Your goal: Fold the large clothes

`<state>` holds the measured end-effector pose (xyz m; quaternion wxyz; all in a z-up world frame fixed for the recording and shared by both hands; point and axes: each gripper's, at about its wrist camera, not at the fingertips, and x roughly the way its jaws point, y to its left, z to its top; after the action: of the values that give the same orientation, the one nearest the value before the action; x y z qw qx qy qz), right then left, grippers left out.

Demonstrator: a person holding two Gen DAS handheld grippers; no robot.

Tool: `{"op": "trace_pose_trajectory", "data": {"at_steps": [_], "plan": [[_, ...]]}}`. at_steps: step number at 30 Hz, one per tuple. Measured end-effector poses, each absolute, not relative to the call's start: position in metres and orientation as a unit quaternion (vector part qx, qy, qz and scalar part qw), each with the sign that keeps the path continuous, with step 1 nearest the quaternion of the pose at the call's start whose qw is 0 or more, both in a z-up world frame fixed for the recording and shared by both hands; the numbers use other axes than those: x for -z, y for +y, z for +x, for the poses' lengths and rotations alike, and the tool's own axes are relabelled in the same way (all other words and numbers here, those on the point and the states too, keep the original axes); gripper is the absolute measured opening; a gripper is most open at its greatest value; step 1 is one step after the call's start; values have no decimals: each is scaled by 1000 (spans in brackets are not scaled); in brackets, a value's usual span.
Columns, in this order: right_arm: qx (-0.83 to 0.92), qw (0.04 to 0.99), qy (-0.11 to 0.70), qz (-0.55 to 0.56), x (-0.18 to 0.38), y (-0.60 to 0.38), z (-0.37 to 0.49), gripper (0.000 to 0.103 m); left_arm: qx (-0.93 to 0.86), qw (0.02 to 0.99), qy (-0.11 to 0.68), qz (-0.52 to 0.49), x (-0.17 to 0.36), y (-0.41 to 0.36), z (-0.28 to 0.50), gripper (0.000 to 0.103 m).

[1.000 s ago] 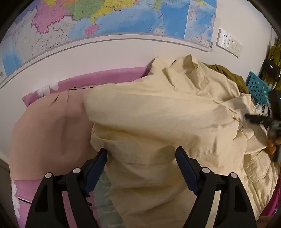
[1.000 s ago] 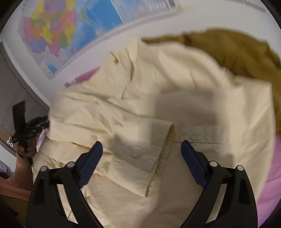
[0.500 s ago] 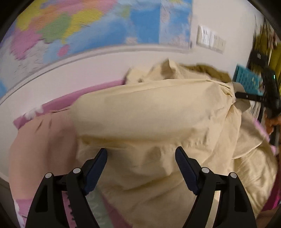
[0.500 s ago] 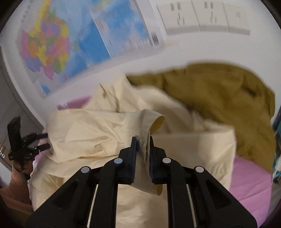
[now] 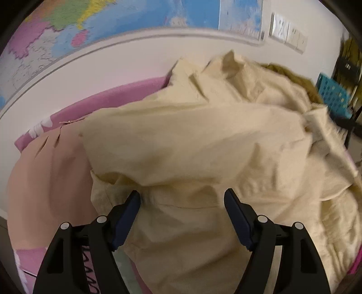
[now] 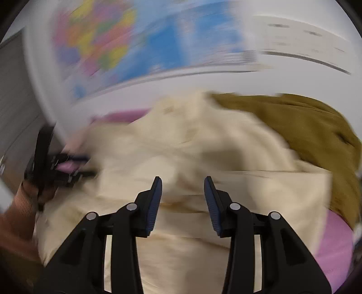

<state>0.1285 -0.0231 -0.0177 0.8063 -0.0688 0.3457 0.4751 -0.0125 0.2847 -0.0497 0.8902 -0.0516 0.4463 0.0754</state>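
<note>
A large cream shirt (image 5: 203, 140) lies rumpled on the pink bed cover (image 5: 126, 95), with a sleeve thrown across its body. My left gripper (image 5: 182, 199) is open just above the shirt's near part, holding nothing. In the right wrist view the same shirt (image 6: 203, 153) fills the middle, blurred by motion. My right gripper (image 6: 182, 187) is open above it, jaws apart and empty. The left gripper also shows in the right wrist view (image 6: 58, 167) at the shirt's left edge.
A peach-pink garment (image 5: 47, 171) lies left of the shirt. An olive-brown garment (image 6: 305, 129) lies behind it on the right. A wall map (image 5: 113, 20) and wall sockets (image 5: 287, 36) are behind the bed. A blue basket (image 5: 332, 95) stands at the right.
My right gripper was shut on the shirt's cuff half a second ago and is now open, having let it go. The sleeve now lies across the shirt. The left gripper stayed open.
</note>
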Motion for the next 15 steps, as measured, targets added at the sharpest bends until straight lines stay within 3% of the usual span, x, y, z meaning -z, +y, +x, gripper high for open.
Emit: {"op": "trace_pose_trajectory", "data": {"at_steps": [6,11,15], "plan": [[-447,775,426,-133,82,29,146,44,-57,906,401,-120,31,295,-75,82],[-469,788,385,-100,50,8,124,49,-27,894,403,-196,45,305,-138,85],[-565,734,368,-78,29,0,69,56,17,873,416,-255,72,296,-170,85]]}}
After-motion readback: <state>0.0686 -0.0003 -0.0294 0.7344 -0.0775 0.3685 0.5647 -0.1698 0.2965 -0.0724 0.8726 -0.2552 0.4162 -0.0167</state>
